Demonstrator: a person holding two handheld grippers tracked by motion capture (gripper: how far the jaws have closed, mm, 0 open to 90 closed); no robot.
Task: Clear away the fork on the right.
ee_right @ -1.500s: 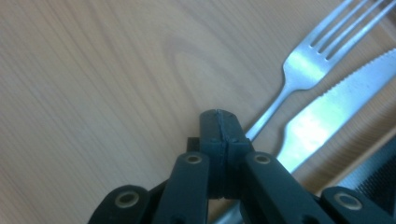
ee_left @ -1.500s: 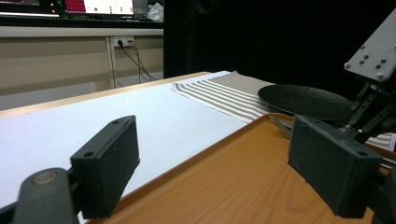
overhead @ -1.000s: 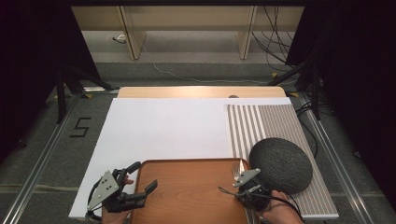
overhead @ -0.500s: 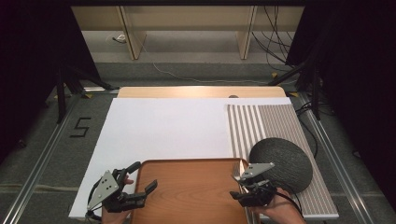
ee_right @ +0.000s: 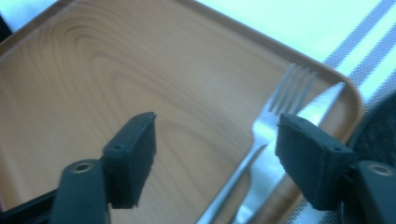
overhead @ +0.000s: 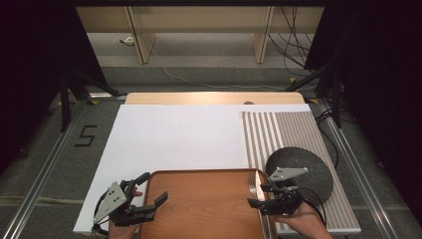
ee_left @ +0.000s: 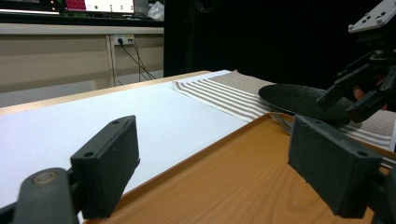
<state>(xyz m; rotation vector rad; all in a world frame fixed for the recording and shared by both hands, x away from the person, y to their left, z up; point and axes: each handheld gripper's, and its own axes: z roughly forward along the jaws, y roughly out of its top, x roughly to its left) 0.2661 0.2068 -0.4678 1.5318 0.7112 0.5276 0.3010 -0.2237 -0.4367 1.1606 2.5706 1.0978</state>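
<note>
High view, lower right: right gripper (overhead: 259, 195), jaws just opened and empty, hovers over fork (overhead: 252, 185) on tray (overhead: 199, 209); left gripper (overhead: 152, 195) jaws apart.

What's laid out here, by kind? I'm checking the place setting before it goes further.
Fork: 1
Knife: 1
Wooden tray: 1
Dark round plate: 1
Striped placemat: 1
Total: 5
</note>
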